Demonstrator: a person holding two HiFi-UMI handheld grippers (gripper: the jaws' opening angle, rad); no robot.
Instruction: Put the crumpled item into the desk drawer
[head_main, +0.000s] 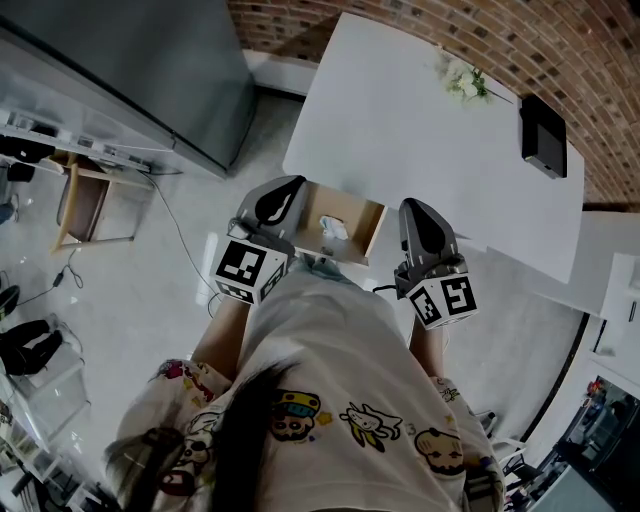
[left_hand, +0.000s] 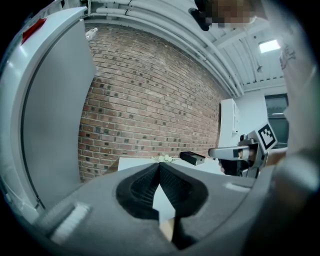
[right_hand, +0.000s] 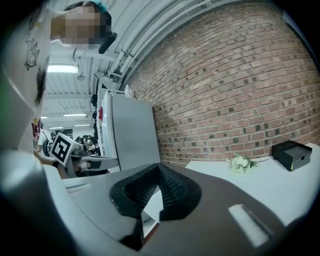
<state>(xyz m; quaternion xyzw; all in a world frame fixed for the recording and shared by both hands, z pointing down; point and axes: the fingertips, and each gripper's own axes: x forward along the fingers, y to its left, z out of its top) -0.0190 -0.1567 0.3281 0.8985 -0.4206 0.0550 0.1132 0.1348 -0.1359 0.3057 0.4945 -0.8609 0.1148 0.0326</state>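
In the head view the wooden desk drawer (head_main: 372, 226) stands pulled open under the near edge of the white desk (head_main: 420, 140). A crumpled white and pale blue item (head_main: 335, 230) lies inside it. My left gripper (head_main: 289, 186) hovers over the drawer's left side, and my right gripper (head_main: 412, 207) is just right of the drawer. Neither touches the item. Both are shut with their tips together and nothing between them, as the left gripper view (left_hand: 159, 165) and right gripper view (right_hand: 159, 166) show. The drawer's front panel is hidden by my body.
A black box (head_main: 543, 135) and a small bunch of white flowers (head_main: 462, 80) sit at the desk's far side against the brick wall (head_main: 520, 40). A tall grey cabinet (head_main: 150, 70) stands left of the desk. A wooden chair (head_main: 85, 200) and a cable lie on the floor at left.
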